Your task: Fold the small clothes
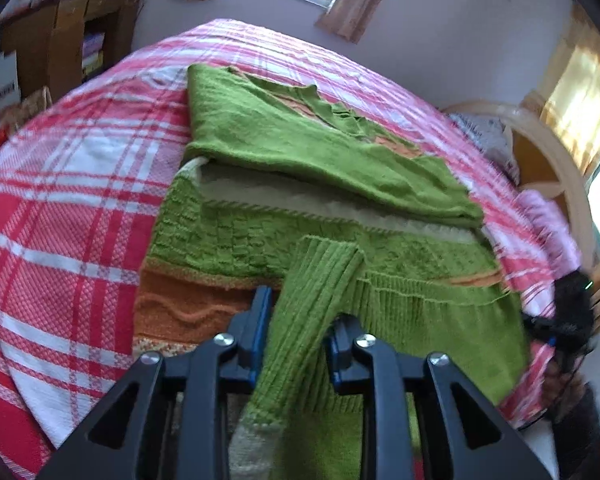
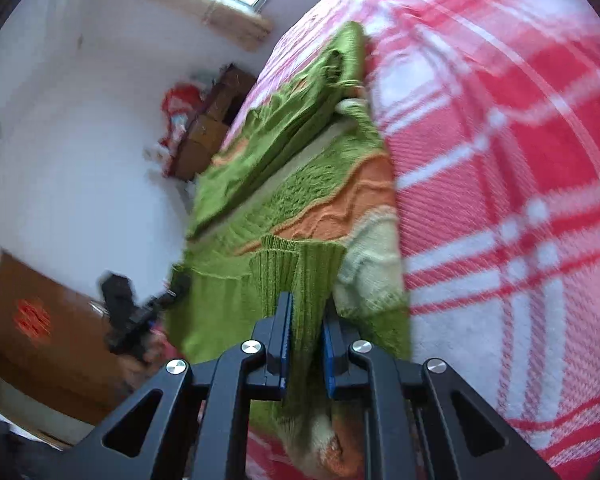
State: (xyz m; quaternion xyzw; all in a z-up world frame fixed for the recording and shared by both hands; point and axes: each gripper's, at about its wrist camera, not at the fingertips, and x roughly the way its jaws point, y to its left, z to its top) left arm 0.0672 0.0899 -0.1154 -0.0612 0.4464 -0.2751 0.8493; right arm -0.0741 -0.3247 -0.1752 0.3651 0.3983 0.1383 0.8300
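Note:
A green knitted sweater [image 1: 284, 148] with orange and cream bands lies on the bed, its upper part folded over itself. My left gripper [image 1: 300, 320] is shut on a ribbed green sleeve cuff [image 1: 312, 276] at the near edge. My right gripper [image 2: 306, 320] is shut on the other ribbed green cuff [image 2: 296, 268], with the sweater [image 2: 300, 160] stretching away ahead of it. The right gripper shows small and dark at the right edge of the left wrist view [image 1: 568, 312], and the left gripper shows at the left of the right wrist view [image 2: 132, 316].
The red, pink and white checked bedspread [image 1: 60, 208] covers the bed and also fills the right wrist view [image 2: 520, 200]. A wooden shelf unit [image 1: 68, 40] stands at the back left. A curved headboard [image 1: 552, 160] and pink cloth [image 1: 548, 220] lie at the right.

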